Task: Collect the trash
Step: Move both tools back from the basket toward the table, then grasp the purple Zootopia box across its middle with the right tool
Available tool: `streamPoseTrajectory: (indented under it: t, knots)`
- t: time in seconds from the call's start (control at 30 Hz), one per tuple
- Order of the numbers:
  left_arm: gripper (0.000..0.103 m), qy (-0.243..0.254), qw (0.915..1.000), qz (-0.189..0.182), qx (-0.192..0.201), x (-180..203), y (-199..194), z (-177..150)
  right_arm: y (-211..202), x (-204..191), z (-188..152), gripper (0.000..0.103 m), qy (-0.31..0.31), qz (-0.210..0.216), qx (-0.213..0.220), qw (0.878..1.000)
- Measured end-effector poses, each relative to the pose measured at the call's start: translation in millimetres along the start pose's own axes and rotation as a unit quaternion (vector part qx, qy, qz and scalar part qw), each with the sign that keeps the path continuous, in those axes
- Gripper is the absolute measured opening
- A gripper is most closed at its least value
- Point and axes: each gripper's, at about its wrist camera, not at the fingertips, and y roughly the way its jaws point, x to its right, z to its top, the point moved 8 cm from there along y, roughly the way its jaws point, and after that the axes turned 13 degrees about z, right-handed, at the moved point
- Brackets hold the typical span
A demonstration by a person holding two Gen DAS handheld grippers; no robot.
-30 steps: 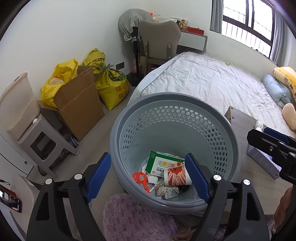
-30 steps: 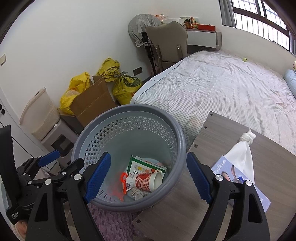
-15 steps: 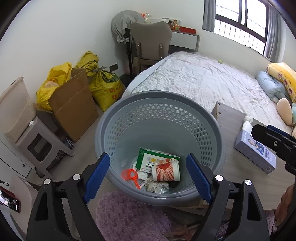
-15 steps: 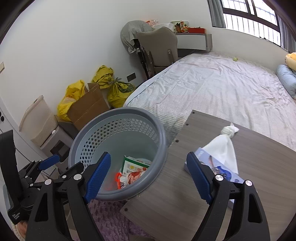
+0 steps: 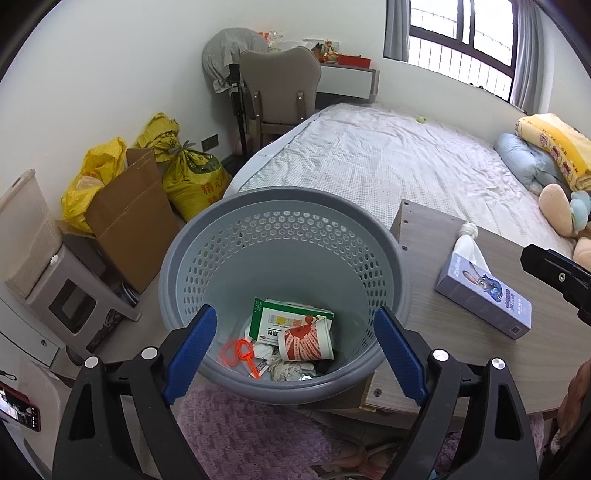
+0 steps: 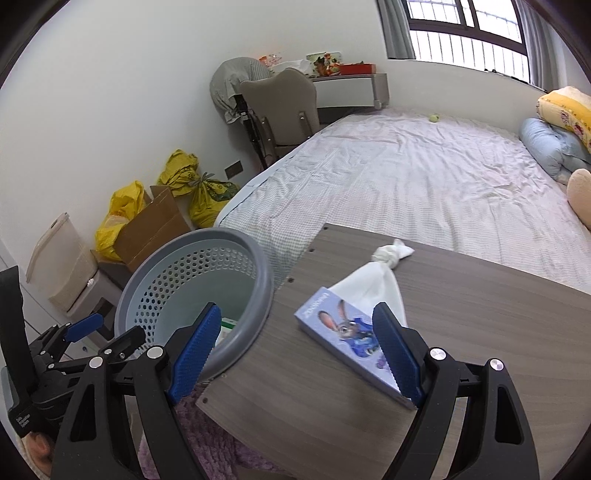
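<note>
Left tongs (image 5: 291, 354) opening wide, nothing between them, above the grey perforated plastic basket (image 5: 284, 206) holding a red-and-white paper cup (image 5: 306, 343) and green-white carton (image 5: 280, 319); right tongs (image 6: 297, 354) apart and empty over the grey wood-grain surface (image 6: 480, 314), the blue tissue box (image 6: 343, 328) beneath.

1. I am in a bedroom at home: a wide bed (image 6: 424, 184) with a pale checked sheet fills the room.
2. Pillows and a folded quilt (image 5: 554, 144) lie at its head, with plush toys (image 5: 557, 208) beside them.
3. A padded chair (image 6: 280, 107) faces a small desk (image 6: 351, 86) under the barred window (image 6: 469, 33).
4. Yellow sacks (image 5: 192, 173) and a cardboard box (image 5: 129, 214) stand along the wall.
</note>
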Motion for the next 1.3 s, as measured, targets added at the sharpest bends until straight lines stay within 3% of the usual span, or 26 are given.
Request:
streamPoseTrajectory:
  t: [0.37, 0.83, 1.3]
  knots:
    - [0.088, 0.018, 0.9998, -0.011, 0.006, 29, -11, 1, -33, 48, -14, 0.08, 0.025, -0.031, 0.011, 0.999]
    - [0.093, 0.043, 0.9983, -0.038, 0.009, 71, -18, -2, -54, 103, -40, 0.082, 0.036, -0.062, -0.008, 0.997]
    - [0.093, 0.04, 0.9989, -0.024, -0.005, 78, -6, 2, 1, 88, -46, 0.083, -0.037, 0.01, -0.082, 0.996]
